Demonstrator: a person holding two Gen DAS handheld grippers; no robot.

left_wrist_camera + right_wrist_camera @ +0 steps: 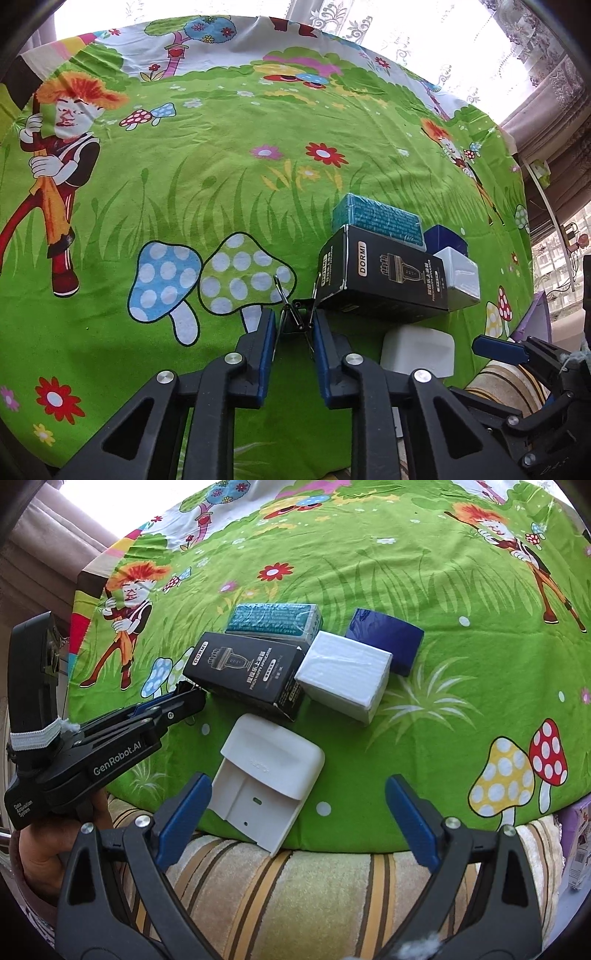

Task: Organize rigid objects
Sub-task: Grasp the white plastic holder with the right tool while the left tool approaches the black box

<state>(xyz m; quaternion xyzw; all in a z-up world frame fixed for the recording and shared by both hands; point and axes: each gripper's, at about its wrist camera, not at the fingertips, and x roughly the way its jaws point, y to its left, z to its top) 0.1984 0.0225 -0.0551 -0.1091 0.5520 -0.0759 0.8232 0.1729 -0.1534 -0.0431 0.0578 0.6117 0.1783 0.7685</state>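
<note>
My left gripper is shut on a black binder clip with wire handles, held just left of a black DORMI box. The same gripper shows in the right wrist view, its tip touching the black box. Behind the box lie a teal packet, a white box and a dark blue box. A white plastic holder lies at the table's front edge. My right gripper is open and empty, just before the holder.
The table is covered by a green cartoon cloth. A striped cushion lies below the front edge. A purple item stands at the right. Curtains hang behind.
</note>
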